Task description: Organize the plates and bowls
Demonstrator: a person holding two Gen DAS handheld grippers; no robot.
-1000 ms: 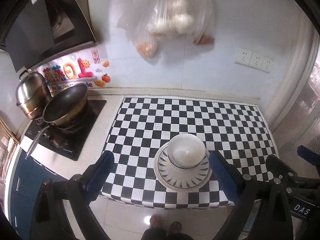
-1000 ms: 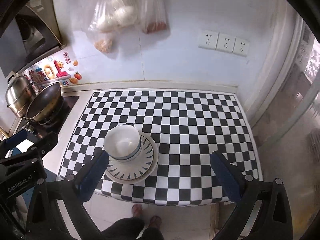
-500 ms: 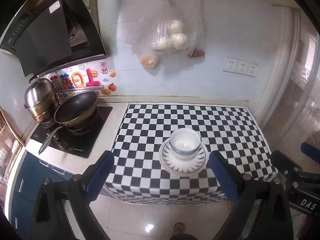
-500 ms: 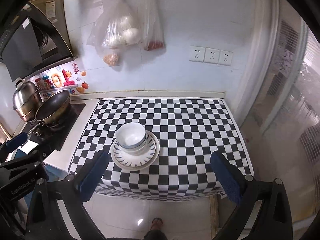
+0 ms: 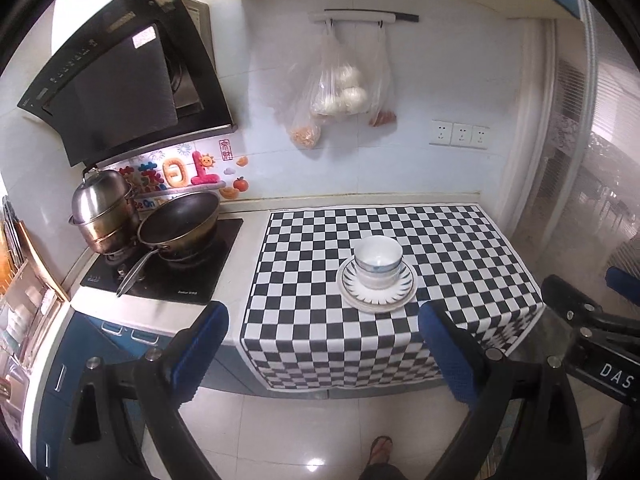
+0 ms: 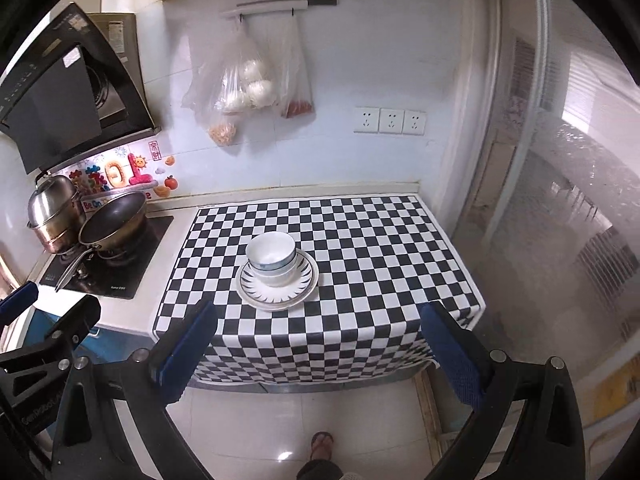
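Two bowls [image 5: 377, 264] [image 6: 272, 259] nested upright, stacked on a plate [image 5: 404, 298] [image 6: 306, 290] with a dark spoked rim. Resting together on the checkered cloth [image 5: 460, 240] [image 6: 360, 240], toward its front half, nearer the left side in the right wrist view. Cloth spread over the counter, front edge draped down. Left of the cloth, a black cooktop [image 5: 192, 280] [image 6: 136, 256] carrying a dark wok [image 5: 180, 220] [image 6: 114, 216] and a steel lidded pot [image 5: 104, 208] [image 6: 54, 208] just beside it. Above, clear bags [image 5: 340, 88] [image 6: 248, 84] hanging from a wall rail. Left gripper [image 5: 324, 352] spread wide, empty, held back over the floor, well apart from the stack. Right gripper [image 6: 316, 352] likewise wide and empty, also short of the counter edge. Below, a sandalled foot [image 6: 322, 444] on the tile.
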